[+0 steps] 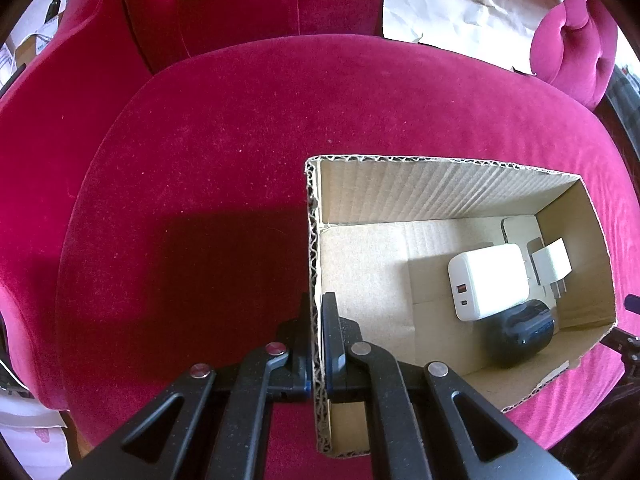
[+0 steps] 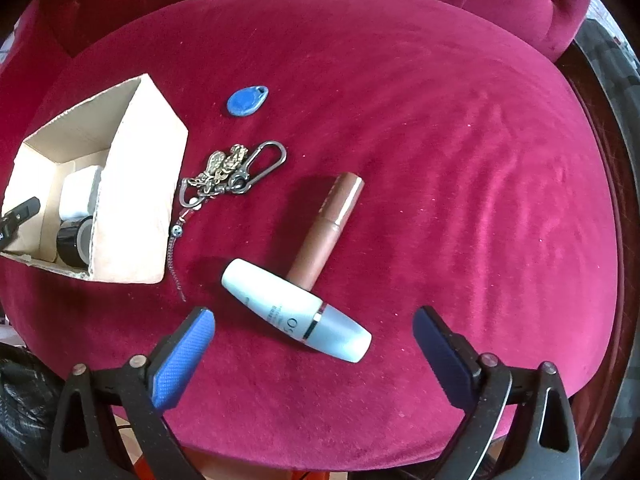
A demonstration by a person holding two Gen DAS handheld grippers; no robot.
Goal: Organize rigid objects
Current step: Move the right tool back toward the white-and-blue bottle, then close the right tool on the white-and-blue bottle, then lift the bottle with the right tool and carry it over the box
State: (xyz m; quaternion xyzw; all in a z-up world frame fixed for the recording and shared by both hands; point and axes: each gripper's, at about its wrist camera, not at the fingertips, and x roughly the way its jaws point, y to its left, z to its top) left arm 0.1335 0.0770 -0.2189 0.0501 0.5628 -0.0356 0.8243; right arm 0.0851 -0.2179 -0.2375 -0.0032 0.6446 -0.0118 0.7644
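The left tool (image 1: 318, 344) is clamped on the near wall of the cardboard box (image 1: 440, 188), which sits on the red velvet seat (image 1: 240, 120) and holds a white charger (image 1: 486, 280) and a black cylinder (image 1: 520, 332). The right tool (image 2: 314, 340) stands wide apart over the seat, gripping nothing, the pale blue bottle (image 2: 296, 310) lying between its fingers. Just beyond the bottle lie a brown tube (image 2: 328, 226), a keychain (image 2: 232, 172) and a blue tag (image 2: 247, 99).

My left wrist camera looks steeply down, close over the box (image 1: 440, 200). My right wrist camera faces straight down at the cushion (image 2: 440, 160). Both views share box and cushion.
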